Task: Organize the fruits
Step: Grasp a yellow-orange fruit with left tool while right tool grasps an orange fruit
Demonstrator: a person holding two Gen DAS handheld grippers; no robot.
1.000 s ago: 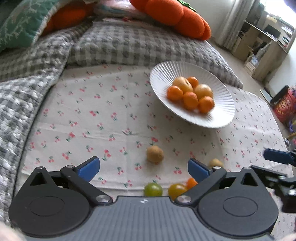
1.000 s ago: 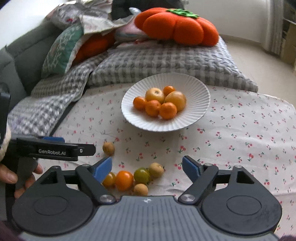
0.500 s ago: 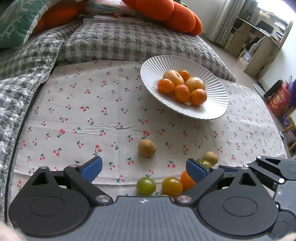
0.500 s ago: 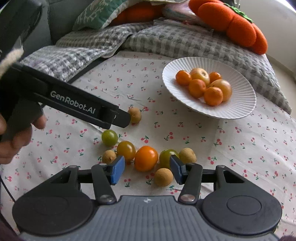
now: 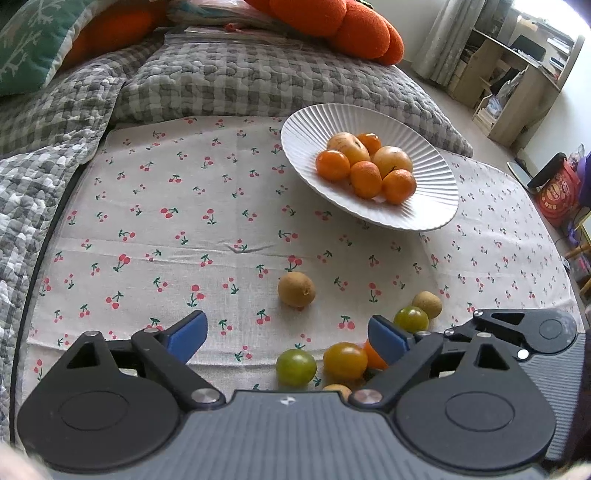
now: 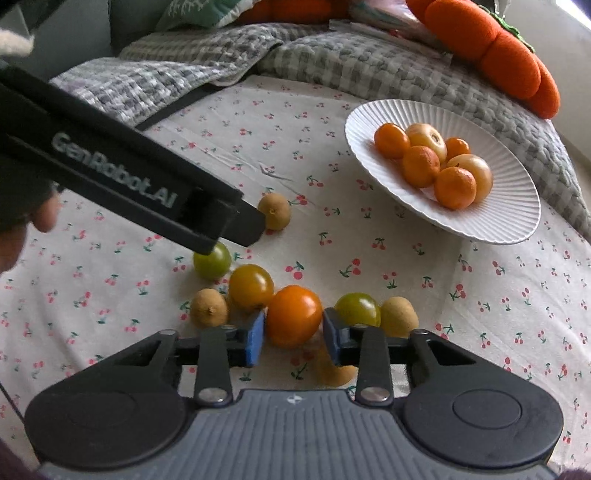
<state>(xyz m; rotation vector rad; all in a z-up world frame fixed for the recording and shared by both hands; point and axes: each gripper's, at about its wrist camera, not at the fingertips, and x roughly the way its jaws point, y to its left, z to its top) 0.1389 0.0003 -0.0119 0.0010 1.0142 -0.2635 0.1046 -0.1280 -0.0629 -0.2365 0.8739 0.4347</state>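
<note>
Several small tomatoes and brown longans lie loose on the cherry-print cloth. My right gripper (image 6: 293, 332) is low over this cluster; its jaws are closing and the blue pads press both sides of the orange tomato (image 6: 293, 315). A yellow tomato (image 6: 251, 286) and a green tomato (image 6: 357, 309) flank it. My left gripper (image 5: 287, 336) hovers just left of the cluster, jaws wide and closing a little, pads touching nothing. A lone longan (image 5: 296, 290) sits ahead of it. The white ribbed plate (image 5: 369, 218) holds several oranges and yellowish fruits (image 5: 365, 166).
A grey checked quilt (image 5: 240, 85) and orange plush cushions (image 5: 351, 26) border the cloth at the back. The left gripper's black finger (image 6: 147, 184) crosses above another green tomato (image 6: 212, 260). Shelves and a red bag (image 5: 557, 192) stand at the far right.
The right gripper came down and forward onto the fruit cluster, and its jaws narrowed around the orange tomato. The left gripper stayed in place with its jaws slightly narrower.
</note>
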